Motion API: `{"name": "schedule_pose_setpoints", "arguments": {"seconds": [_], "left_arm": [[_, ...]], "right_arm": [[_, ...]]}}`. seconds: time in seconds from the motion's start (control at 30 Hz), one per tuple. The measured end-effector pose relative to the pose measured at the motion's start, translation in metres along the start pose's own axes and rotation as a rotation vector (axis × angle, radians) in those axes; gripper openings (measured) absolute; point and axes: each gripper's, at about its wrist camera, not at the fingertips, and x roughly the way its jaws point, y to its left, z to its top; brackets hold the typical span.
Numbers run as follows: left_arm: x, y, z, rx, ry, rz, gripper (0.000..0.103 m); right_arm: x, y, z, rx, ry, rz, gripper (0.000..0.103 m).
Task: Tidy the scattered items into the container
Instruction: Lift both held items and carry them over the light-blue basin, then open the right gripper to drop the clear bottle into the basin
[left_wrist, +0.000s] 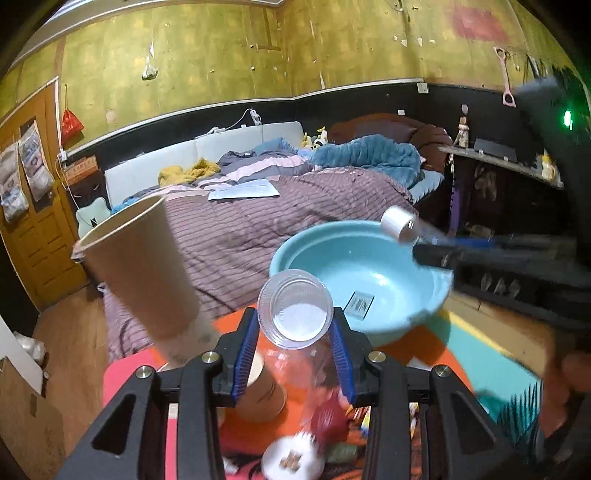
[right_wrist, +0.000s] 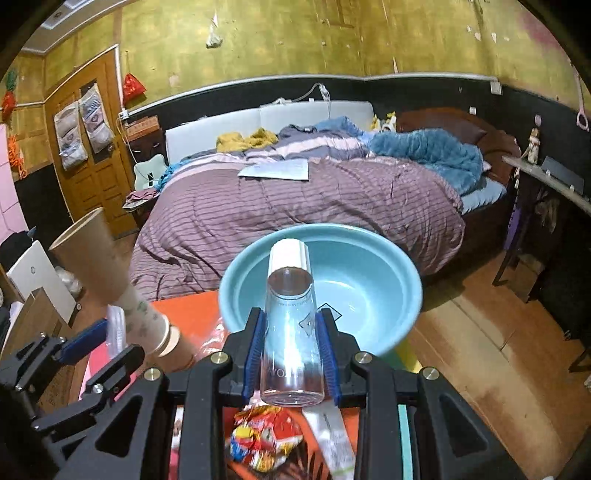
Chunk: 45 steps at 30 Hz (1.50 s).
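Observation:
My left gripper (left_wrist: 295, 350) is shut on a stack of clear plastic cups (left_wrist: 295, 310), held above the table with the mouth facing forward. My right gripper (right_wrist: 291, 354) is shut on a clear bottle with a white cap (right_wrist: 290, 302), held level, cap end over the near rim of the light blue basin (right_wrist: 369, 280). The basin also shows in the left wrist view (left_wrist: 369, 273), where the right gripper (left_wrist: 436, 254) holds the bottle's white cap (left_wrist: 399, 223) over its far rim. A tall stack of brown paper cups (left_wrist: 144, 266) leans on the table at the left; it also shows in the right wrist view (right_wrist: 110, 280).
The orange table top (right_wrist: 184, 314) carries a colourful snack packet (right_wrist: 262, 439), a white tube (right_wrist: 332, 439) and a white round item (left_wrist: 291, 458). A bed with a purple striped quilt (right_wrist: 295, 206) stands behind. Wooden floor (right_wrist: 498, 350) lies to the right.

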Motion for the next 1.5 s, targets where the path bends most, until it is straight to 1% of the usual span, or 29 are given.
{"name": "schedule_pose_setpoints", "arguments": {"seconds": [0.07, 0.17, 0.37, 0.5, 0.6, 0.77, 0.83, 0.97, 1.17, 1.27, 1.43, 1.5], "left_arm": [[0.013, -0.003, 0.009, -0.004, 0.002, 0.003, 0.042], [0.040, -0.006, 0.022, -0.010, 0.018, 0.017, 0.042], [0.081, -0.017, 0.033, -0.030, 0.060, 0.019, 0.042], [0.098, -0.026, 0.036, -0.024, 0.085, 0.027, 0.042], [0.107, -0.031, 0.036, -0.014, 0.099, 0.029, 0.042], [0.115, -0.036, 0.034, 0.003, 0.113, 0.039, 0.042], [0.116, -0.035, 0.034, 0.005, 0.116, 0.042, 0.042], [0.117, -0.035, 0.034, 0.011, 0.110, 0.056, 0.042], [0.121, -0.032, 0.033, 0.003, 0.119, 0.061, 0.042], [0.122, -0.033, 0.033, 0.004, 0.122, 0.059, 0.042], [0.127, -0.032, 0.032, 0.002, 0.132, 0.066, 0.042], [0.130, -0.031, 0.032, 0.001, 0.141, 0.067, 0.042]], "right_arm": [[0.016, -0.008, 0.006, 0.018, 0.015, -0.002, 0.032], [0.033, -0.015, 0.011, 0.009, 0.004, -0.051, 0.032], [0.084, -0.042, 0.028, 0.084, 0.049, -0.050, 0.032], [0.127, -0.062, 0.035, 0.132, 0.129, -0.031, 0.032], [0.155, -0.071, 0.037, 0.136, 0.188, -0.053, 0.032], [0.189, -0.080, 0.029, 0.132, 0.301, -0.045, 0.032], [0.200, -0.078, 0.024, 0.106, 0.346, -0.059, 0.032], [0.219, -0.074, 0.014, 0.066, 0.418, -0.084, 0.032], [0.227, -0.070, 0.008, 0.035, 0.443, -0.106, 0.032], [0.227, -0.073, 0.008, 0.052, 0.433, -0.086, 0.032], [0.225, -0.075, 0.010, 0.072, 0.416, -0.092, 0.032], [0.221, -0.078, 0.012, 0.089, 0.398, -0.085, 0.035]]}}
